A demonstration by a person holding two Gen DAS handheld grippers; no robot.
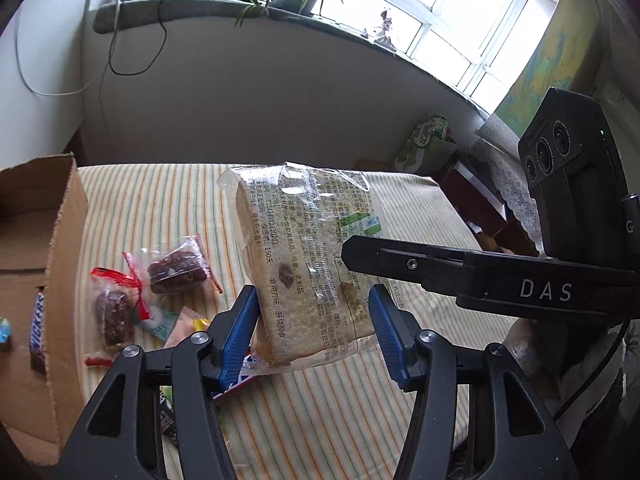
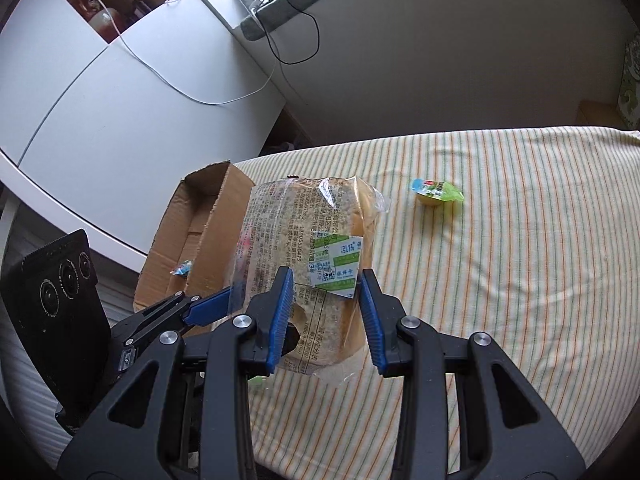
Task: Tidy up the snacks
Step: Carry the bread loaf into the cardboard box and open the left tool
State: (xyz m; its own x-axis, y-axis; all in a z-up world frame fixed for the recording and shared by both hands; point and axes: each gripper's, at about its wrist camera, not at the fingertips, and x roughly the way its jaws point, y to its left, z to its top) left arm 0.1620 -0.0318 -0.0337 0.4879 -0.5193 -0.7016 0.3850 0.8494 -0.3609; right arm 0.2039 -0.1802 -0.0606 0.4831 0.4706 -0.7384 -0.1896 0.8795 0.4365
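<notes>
A clear-wrapped bread slice pack [image 1: 308, 264] with printed text is held up above the striped table, between both grippers. My left gripper [image 1: 314, 312] has its blue pads on either side of the pack's lower part. My right gripper [image 2: 326, 300] also brackets the same pack [image 2: 304, 248], its jaws close against the wrapper. The right gripper's finger shows in the left wrist view [image 1: 440, 272] against the pack's right side. An open cardboard box [image 1: 36, 280] stands at the left with a Snickers bar [image 1: 38, 332] inside.
Two wrapped dark date snacks [image 1: 176, 268] and other small packets lie on the striped cloth [image 1: 168, 200] beside the box. A green jelly cup [image 2: 436, 194] lies further out on the table. White cabinets and a wall stand behind.
</notes>
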